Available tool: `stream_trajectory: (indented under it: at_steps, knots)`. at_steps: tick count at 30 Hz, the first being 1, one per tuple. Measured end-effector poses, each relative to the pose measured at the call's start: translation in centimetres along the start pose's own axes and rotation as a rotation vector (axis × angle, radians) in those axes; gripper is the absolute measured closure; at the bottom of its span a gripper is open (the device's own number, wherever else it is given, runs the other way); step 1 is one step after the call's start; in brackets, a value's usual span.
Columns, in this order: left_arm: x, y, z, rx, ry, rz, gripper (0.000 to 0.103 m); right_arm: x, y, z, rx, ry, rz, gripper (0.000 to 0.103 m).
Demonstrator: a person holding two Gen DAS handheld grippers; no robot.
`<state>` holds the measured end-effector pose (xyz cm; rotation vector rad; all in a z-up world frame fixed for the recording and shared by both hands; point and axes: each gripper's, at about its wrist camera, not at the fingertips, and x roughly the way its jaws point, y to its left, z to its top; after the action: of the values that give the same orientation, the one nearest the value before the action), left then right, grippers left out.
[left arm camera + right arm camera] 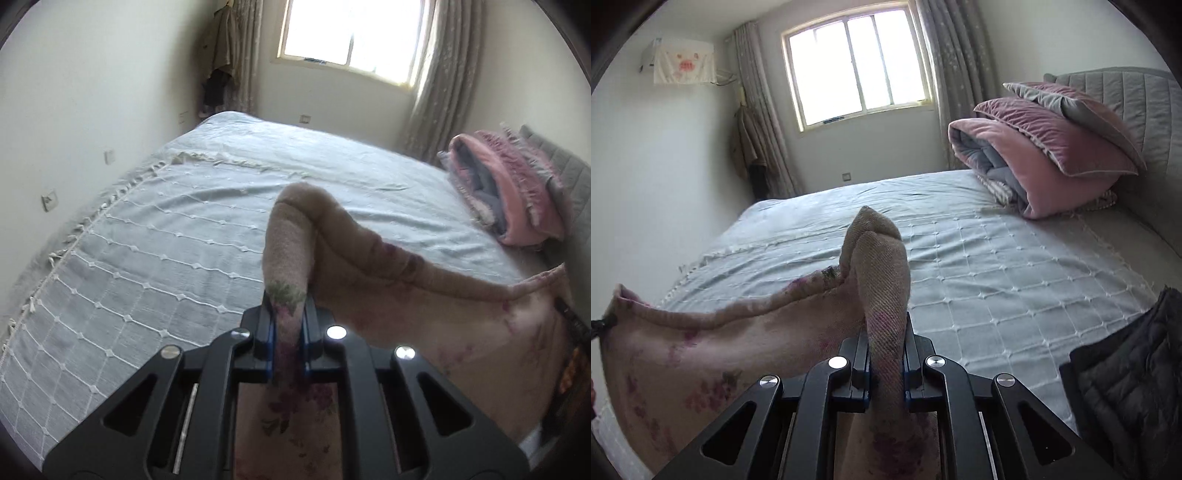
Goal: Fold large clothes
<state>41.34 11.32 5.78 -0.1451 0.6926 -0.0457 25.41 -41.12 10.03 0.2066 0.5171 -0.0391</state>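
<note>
A pink fleece garment with a purple flower print (388, 280) hangs above the bed, stretched between both grippers. My left gripper (288, 325) is shut on one bunched corner, which sticks up past the blue pads. The cloth sags away to the right of it. In the right wrist view my right gripper (886, 354) is shut on the other corner of the pink garment (701, 332), whose edge runs off to the left. There the tip of the other gripper (602, 325) shows at the frame's edge.
A pale blue bedspread (184, 229) with a white grid pattern covers the bed (997, 280). Folded pink and grey quilts and pillows (1052, 155) are piled against the grey headboard (1137, 110). A dark quilted jacket (1126, 387) lies at the bed's right edge. A window (857, 66) is behind.
</note>
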Motion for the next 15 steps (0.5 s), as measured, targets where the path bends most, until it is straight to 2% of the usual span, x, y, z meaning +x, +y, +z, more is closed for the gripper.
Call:
stream_trajectory:
  at_steps: [1,4,5,7,8,9,11,15]
  knots:
    - [2.0,-0.2,-0.5,0.003,0.021,0.033,0.09,1.4,0.3,0.0,-0.012,0.01,-0.025,0.092]
    - [10.6,-0.7,-4.0,0.007,0.158,0.177,0.09,7.5,0.4,-1.6,-0.014,0.098,-0.088,0.092]
    - [13.0,-0.8,-5.6,0.016,0.211,0.217,0.089,10.6,0.2,-3.4,0.002,0.163,-0.117,0.092]
    - [14.9,-0.8,-8.8,0.009,0.248,0.253,0.088,15.0,0.2,-6.8,-0.017,0.271,-0.183,0.091]
    - [15.2,-0.6,-9.6,0.009,0.227,0.262,0.088,16.9,0.1,-8.6,-0.031,0.322,-0.218,0.089]
    - [14.8,-0.4,-9.5,0.0,0.212,0.256,0.087,17.6,-0.1,-9.6,-0.026,0.332,-0.231,0.089]
    - [14.3,0.7,-8.9,-0.05,0.2,0.217,0.086,17.3,-0.8,-9.4,0.015,0.3,-0.217,0.088]
    - [14.4,1.6,-8.7,-0.107,0.244,0.15,0.08,17.7,-2.0,-9.2,0.066,0.328,-0.196,0.085]
